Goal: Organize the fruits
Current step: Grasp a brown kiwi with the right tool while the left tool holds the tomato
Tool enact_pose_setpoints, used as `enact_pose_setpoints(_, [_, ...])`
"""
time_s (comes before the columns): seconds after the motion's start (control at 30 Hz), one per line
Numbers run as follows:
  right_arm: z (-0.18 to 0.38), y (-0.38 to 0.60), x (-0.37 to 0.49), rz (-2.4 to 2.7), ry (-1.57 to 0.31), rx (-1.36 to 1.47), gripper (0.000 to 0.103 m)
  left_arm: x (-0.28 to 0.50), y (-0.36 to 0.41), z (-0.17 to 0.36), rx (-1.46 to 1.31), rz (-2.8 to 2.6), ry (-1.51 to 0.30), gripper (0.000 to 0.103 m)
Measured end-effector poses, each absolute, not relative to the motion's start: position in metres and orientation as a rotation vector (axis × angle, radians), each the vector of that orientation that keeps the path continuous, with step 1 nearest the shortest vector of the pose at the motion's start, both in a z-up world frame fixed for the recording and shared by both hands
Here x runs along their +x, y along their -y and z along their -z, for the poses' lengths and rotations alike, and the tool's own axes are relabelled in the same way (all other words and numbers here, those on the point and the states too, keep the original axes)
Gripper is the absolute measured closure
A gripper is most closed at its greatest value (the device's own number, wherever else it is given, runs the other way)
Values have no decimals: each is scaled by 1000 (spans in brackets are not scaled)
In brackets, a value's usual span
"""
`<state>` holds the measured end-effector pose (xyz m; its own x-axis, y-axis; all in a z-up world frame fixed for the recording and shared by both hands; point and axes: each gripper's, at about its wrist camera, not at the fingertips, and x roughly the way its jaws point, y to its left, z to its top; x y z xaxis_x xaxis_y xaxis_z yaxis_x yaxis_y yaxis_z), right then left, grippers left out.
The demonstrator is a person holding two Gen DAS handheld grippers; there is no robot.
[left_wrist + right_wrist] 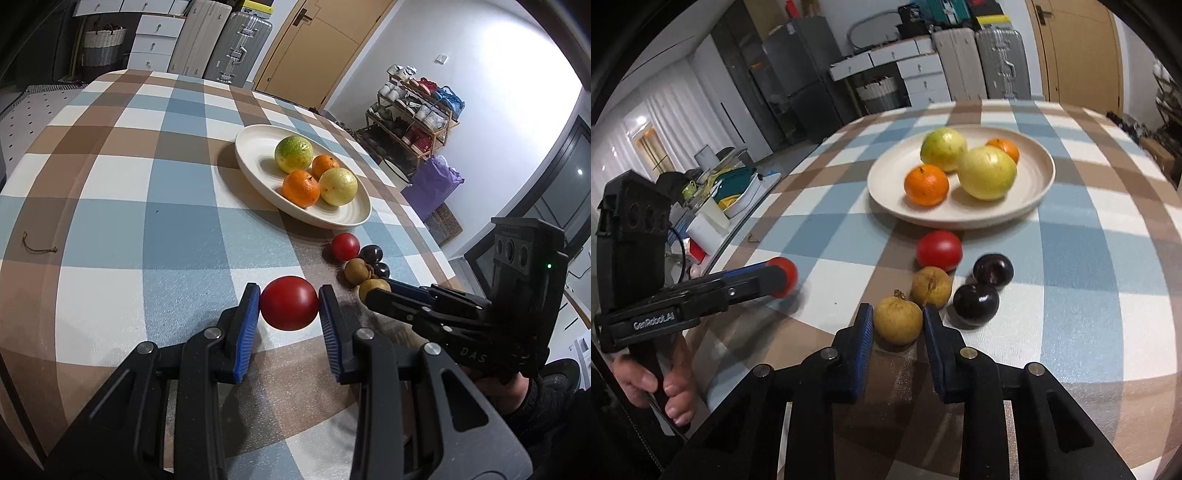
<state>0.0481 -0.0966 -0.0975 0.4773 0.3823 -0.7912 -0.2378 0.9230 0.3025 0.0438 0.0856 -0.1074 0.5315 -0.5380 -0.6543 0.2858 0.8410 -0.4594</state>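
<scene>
Fruits first: left tongs (289, 303) are clamped on a red tomato (289, 303), right tongs (897, 320) pinch a brown longan (897, 320) off the tabletop (1089, 236). Lift gently, then drop both onto the plate (1043, 175) beyond.

A checked tablecloth (155, 229) covers the table, bearing a cream plate (255, 147), loose small fruits (991, 271) and a twine scrap (38, 248).

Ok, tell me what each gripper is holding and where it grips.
The left gripper clamps a red tomato by its two sides. The right gripper pinches a brown fruit across its sides.
</scene>
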Motion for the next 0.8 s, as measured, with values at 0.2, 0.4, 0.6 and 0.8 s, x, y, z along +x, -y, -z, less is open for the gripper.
enact_pose_setpoints(0.2, [84,103,47,-401,-957,182,75,48,-78,98,-302,506,-868,74])
enact_pose_setpoints(0.4, [75,115,54,-406,-921,224,75,60,-71,84,-311,498,-843,74])
enact_pose_setpoints(0.6, [68,130,64,-414,-886,261,75,78,-55,77,-298,508,-845,74])
enact_pose_setpoints(0.8, [65,141,78,-426,-868,279,75,102,-36,73,-278,514,-852,74])
